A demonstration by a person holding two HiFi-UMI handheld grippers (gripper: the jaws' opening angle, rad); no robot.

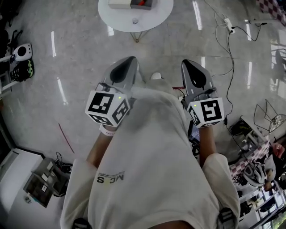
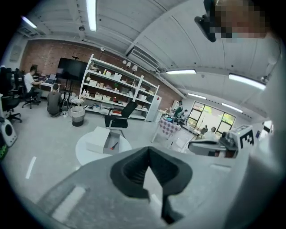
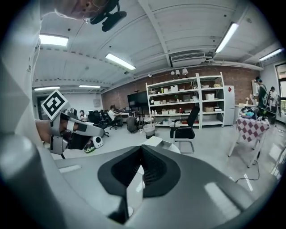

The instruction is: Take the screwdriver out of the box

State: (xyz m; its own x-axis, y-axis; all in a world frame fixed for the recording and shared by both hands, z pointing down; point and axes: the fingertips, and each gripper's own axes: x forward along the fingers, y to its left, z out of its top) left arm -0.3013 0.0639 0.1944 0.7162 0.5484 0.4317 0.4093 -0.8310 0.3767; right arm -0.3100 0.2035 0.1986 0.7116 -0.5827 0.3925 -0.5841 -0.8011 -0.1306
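A round white table (image 1: 134,18) stands on the floor some way ahead of me. On it lies an open white box (image 1: 129,4) with the red-handled screwdriver (image 1: 141,3) inside. In the left gripper view the box (image 2: 100,142) and the screwdriver (image 2: 114,145) show small and far off. My left gripper (image 1: 126,65) and right gripper (image 1: 189,67) are held side by side in front of my body, well short of the table. Both are shut with nothing between the pads, as each gripper's own view of the left gripper (image 2: 149,153) and the right gripper (image 3: 141,152) shows.
Cables and a power strip (image 1: 228,27) trail across the glossy floor on the right. A white-and-black device (image 1: 21,53) sits at the left. A black office chair (image 2: 121,115), shelves (image 2: 111,89) and a checkered table (image 3: 250,127) stand beyond; people sit at desks far off.
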